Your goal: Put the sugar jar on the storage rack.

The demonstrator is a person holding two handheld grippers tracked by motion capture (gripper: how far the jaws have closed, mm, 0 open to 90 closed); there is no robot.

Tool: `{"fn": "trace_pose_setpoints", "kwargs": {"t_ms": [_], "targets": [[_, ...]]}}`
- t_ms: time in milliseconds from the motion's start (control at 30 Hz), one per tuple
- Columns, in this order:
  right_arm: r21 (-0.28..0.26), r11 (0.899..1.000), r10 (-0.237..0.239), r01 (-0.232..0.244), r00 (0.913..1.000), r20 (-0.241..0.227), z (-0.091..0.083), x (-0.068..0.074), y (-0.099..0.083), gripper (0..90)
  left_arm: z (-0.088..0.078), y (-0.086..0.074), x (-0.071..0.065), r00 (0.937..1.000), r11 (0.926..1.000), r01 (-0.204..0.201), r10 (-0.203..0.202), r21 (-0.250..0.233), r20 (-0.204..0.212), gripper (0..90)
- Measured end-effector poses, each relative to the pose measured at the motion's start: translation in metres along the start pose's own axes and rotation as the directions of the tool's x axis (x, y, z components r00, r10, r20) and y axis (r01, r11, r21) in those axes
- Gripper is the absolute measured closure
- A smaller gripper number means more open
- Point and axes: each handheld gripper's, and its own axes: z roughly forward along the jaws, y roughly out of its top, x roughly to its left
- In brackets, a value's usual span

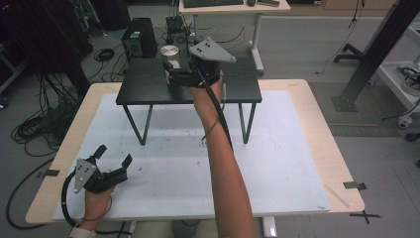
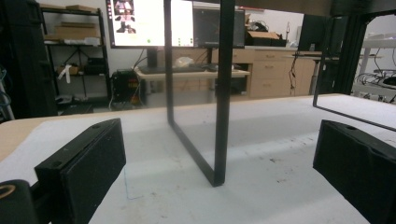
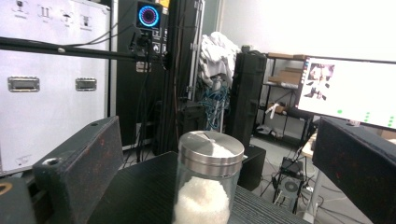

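Observation:
A glass jar [image 1: 169,54] with a metal lid and white grains inside stands on a small black raised table [image 1: 148,89]. My right gripper [image 1: 169,72] reaches over that table, its jaws level with the jar. In the right gripper view the jar [image 3: 208,182] stands between the wide-apart jaws of my right gripper [image 3: 219,140], with a gap on each side. My left gripper [image 1: 115,154] rests open on the white mat [image 1: 277,163] at the near left, holding nothing. From the left gripper [image 2: 222,140] I look at the black table's legs [image 2: 219,93].
The black table stands on thin legs at the far middle of the wooden tabletop [image 1: 317,109]. A computer tower [image 1: 138,42] and cables [image 1: 39,124] lie on the floor beyond and to the left. A black frame post [image 1: 376,49] rises at the right.

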Motion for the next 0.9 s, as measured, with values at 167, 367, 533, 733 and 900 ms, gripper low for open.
{"fn": "trace_pose_setpoints", "kwargs": {"t_ms": [167, 367, 533, 733, 900], "targets": [[-0.006, 1.0, -0.023, 0.023, 0.9997, -0.005, -0.022, 0.004, 0.003, 1.3, 0.0, 0.0, 0.0, 1.0, 1.0, -0.001, 0.001, -0.002, 0.001, 2.7], [-0.009, 1.0, -0.017, 0.018, 0.9998, 0.013, -0.052, 0.003, 0.007, 1.1, 0.0, 0.0, 0.0, 1.0, 1.0, -0.001, 0.001, 0.0, 0.001, 2.6], [-0.007, 1.0, -0.027, 0.027, 0.9993, 0.025, -0.079, 0.003, 0.007, 1.4, 0.0, 0.0, 0.0, 1.0, 1.0, 0.0, 0.0, -0.001, 0.002, 2.4], [-0.01, 1.0, -0.024, 0.025, 0.9989, 0.04, -0.111, 0.004, 0.0, 1.6, 0.0, 0.0, 0.0, 1.0, 1.0, 0.0, 0.0, -0.001, 0.001, 2.5], [-0.021, 0.999, -0.027, 0.028, 0.9985, 0.048, -0.134, 0.008, -0.006, 1.6, 0.0, 0.0, 0.0, 1.0, 1.0, 0.0, 0.0, -0.002, 0.002, 2.5]]}}
